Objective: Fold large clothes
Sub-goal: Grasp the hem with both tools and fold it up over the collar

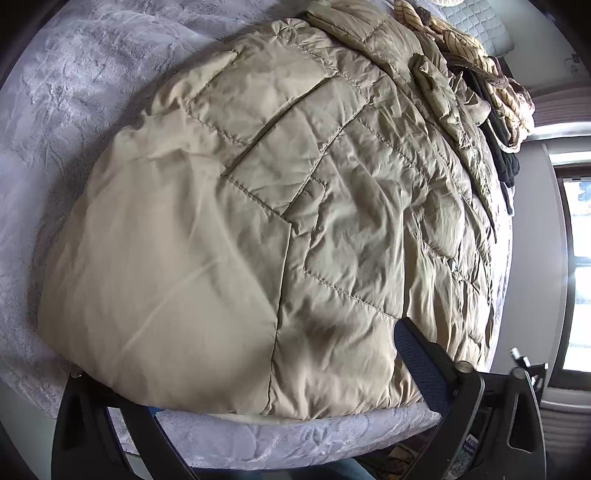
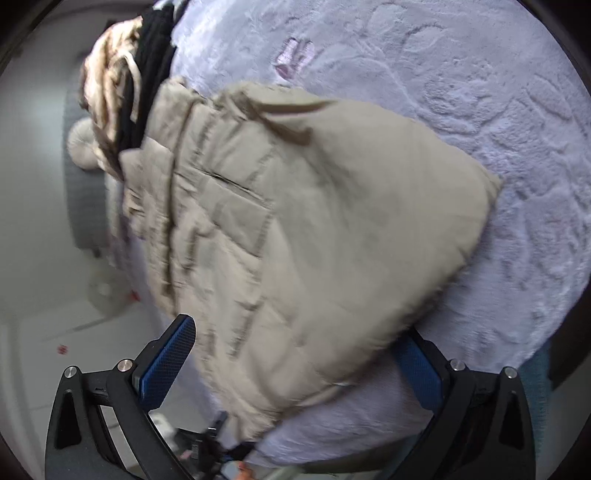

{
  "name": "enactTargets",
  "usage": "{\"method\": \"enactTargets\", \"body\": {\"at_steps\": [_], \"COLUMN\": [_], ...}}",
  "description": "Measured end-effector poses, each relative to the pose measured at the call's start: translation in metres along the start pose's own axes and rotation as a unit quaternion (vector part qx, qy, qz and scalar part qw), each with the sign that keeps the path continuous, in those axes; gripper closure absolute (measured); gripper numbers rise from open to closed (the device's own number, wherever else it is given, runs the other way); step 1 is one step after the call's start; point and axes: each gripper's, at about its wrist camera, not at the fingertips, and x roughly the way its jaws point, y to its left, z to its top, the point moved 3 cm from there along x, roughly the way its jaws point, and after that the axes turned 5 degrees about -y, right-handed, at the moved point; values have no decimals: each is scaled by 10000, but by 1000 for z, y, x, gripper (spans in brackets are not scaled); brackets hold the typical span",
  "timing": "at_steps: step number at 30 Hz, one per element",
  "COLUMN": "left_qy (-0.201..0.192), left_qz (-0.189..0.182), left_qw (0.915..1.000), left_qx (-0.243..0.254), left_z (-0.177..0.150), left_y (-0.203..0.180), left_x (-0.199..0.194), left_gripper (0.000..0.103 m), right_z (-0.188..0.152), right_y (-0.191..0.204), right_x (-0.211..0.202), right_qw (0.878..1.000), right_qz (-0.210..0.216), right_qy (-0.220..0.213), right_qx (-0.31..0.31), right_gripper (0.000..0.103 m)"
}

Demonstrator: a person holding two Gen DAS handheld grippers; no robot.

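Observation:
A beige quilted jacket [image 1: 258, 206] lies spread on a bed with a pale lilac plush cover [image 1: 74, 92]. In the left wrist view my left gripper [image 1: 240, 350] stands wide open at the jacket's near hem. Its right finger [image 1: 421, 362] rests over the fabric, and its left finger is hidden behind the jacket's corner. In the blurred right wrist view the jacket [image 2: 314, 221] reaches down between the spread blue pads [image 2: 173, 362] of my right gripper [image 2: 295, 332]. This gripper is open around the near corner, and neither pad presses on the cloth.
A pile of striped beige and black clothes [image 1: 495, 85] lies past the jacket's far end, also seen as the pile [image 2: 122, 85]. A quilted pillow [image 1: 476, 26] sits at the head. A window [image 1: 576, 277] is at the right. The bed edge [image 1: 295, 435] is close below.

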Motion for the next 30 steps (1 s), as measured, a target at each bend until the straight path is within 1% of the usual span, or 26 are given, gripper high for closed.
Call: {"method": "enactTargets", "body": {"at_steps": [1,2,3,4,5,6,7,8,9,10,12,16,19,23,25,27,30], "left_qy": [-3,-3,2,24,44,53,54,28,-7,-57,-239,-627,-1066,-1588,-1848,-2023,-2233], "left_qz": [26,38,59,85,103,102,90,53,-8,-83,-254,-460,-545,-587,-559,-453,-203], "left_qw": [10000,10000,9999,9998,9998,9997,9997,9997,9998,9998,9992,9964,9919,9844,9798,9768,9731], "left_qx": [45,87,116,152,189,221,238,224,193,172,211,349,430,481,516,533,532], "left_z": [1,2,3,4,6,7,9,11,13,15,22,43,69,110,135,155,191], "left_y": [-1,-2,-3,-3,-3,-2,-1,0,0,-1,-8,-29,-53,-83,-104,-123,-149], "left_x": [0,0,1,1,3,2,1,-2,-6,-12,-28,-60,-89,-116,-123,-125,-120], "left_gripper": [8,15,28,35,51,70,76,80,86,86,86,86,86,86,86,86,86], "right_z": [0,0,-1,-2,-2,-2,-2,-1,0,1,3,10,21,44,57,74,101], "right_y": [1,1,-1,-3,-5,-7,-8,-9,-10,-8,1,45,91,163,201,234,277], "right_x": [1,3,5,7,8,9,9,9,9,7,2,-4,-8,-5,2,14,42], "right_qw": [10000,10000,10000,9999,9999,9998,9997,9996,9994,9991,9990,9943,9870,9747,9660,9585,9515], "right_qz": [54,33,-44,-100,-113,-127,-183,-246,-346,-432,-368,-246,-92,211,321,406,479], "right_qy": [4,24,13,-22,-43,-53,-55,-12,34,45,18,138,179,164,191,270,425], "right_qx": [10,6,13,48,93,128,135,112,67,-1,-249,-1032,-1594,-2218,-2559,-2808,-3008], "right_gripper": [0,0,1,4,6,12,29,42,84,94,94,94,94,94,94,94,94]}}
